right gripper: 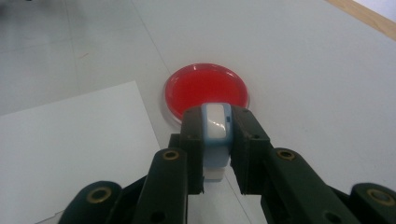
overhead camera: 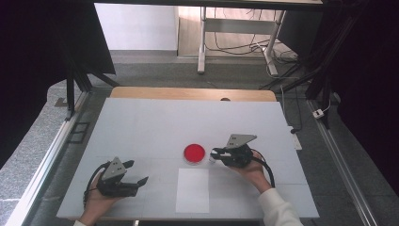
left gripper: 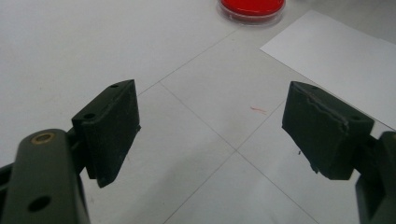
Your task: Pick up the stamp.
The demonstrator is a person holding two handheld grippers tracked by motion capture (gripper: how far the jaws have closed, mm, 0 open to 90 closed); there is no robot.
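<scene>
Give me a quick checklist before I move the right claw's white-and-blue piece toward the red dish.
1. Grip: right claw shut on the white-and-blue piece, which sits centred between the jaws: ok.
2. Target: red dish lies flat on the table, just ahead of the piece: ok.
3. Path: nothing between piece and dish: ok.
4. Left claw open, holding nothing, off to the side of the dish: ok.
5. White sheet lies flat, nearer the person than the dish: ok.
6. Whether the dish has a lid: cannot tell.

The right claw (right gripper: 215, 140) is clamped on a small white-and-blue device (right gripper: 216, 135). A red dish (right gripper: 205, 88) sits just beyond it on the tabletop (right gripper: 303, 60). White paper (right gripper: 70, 144) lies left.
</scene>
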